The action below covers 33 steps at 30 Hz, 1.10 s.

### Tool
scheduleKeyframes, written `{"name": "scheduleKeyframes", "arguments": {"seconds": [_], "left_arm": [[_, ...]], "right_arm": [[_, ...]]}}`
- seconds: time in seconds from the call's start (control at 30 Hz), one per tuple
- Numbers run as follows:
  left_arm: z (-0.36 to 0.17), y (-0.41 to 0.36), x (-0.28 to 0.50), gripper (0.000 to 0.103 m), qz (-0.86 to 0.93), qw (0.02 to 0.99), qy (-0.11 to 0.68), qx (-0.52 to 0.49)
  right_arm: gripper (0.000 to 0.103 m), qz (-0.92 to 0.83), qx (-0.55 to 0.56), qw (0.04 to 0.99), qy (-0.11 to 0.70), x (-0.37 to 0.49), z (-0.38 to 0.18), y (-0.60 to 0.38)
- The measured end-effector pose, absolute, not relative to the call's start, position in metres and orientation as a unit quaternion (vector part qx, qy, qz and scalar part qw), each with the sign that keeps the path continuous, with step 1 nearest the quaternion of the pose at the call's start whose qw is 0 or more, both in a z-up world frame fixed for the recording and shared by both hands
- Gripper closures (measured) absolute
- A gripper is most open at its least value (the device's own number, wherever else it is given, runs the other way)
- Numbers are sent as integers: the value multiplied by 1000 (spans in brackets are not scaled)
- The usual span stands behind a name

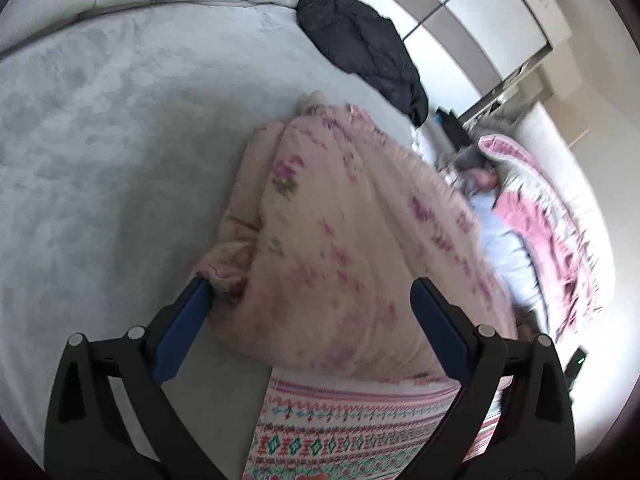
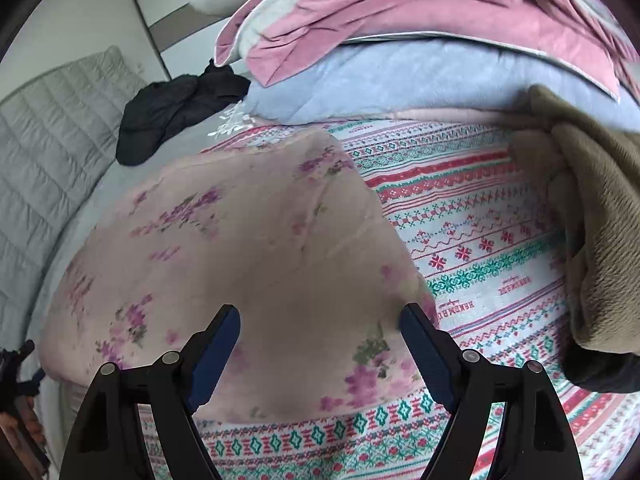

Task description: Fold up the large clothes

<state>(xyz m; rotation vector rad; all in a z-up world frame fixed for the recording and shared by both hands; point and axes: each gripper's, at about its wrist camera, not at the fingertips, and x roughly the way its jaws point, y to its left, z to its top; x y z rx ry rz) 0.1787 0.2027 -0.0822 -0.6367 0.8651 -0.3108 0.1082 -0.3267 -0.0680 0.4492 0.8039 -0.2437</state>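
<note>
Pink floral fleece garment (image 2: 248, 264) lies bunched on bed (image 1: 100, 140), partly over patterned blanket (image 2: 500, 248). Left tongs (image 1: 312, 312) apart, right tongs (image 2: 320, 320) apart, neither holding anything. Risk: thick pile slips from grip, fold springs open. Left view alone shows garment's rolled edge; right view alone shows brown plush fabric (image 2: 600, 220).

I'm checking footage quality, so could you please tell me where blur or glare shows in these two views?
Left wrist view: the pink floral garment is motion-smeared and the wardrobe doors are blown out white. Right wrist view: mostly sharp, though the brown fleece is soft at the edge.
</note>
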Motion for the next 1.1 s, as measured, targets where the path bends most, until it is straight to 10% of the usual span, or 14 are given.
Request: {"name": "scheduleKeyframes", "arguments": {"seconds": [0.53, 0.8, 1.1], "left_arm": [[-119, 199, 236, 5, -182, 817, 435, -332], [-135, 218, 242, 28, -190, 797, 427, -384], [-90, 210, 226, 73, -215, 815, 366, -395]], "right_arm": [[19, -74, 340, 856, 382, 140, -116, -384], [19, 23, 478, 804, 352, 163, -163, -405], [69, 45, 446, 838, 312, 160, -124, -385]]}}
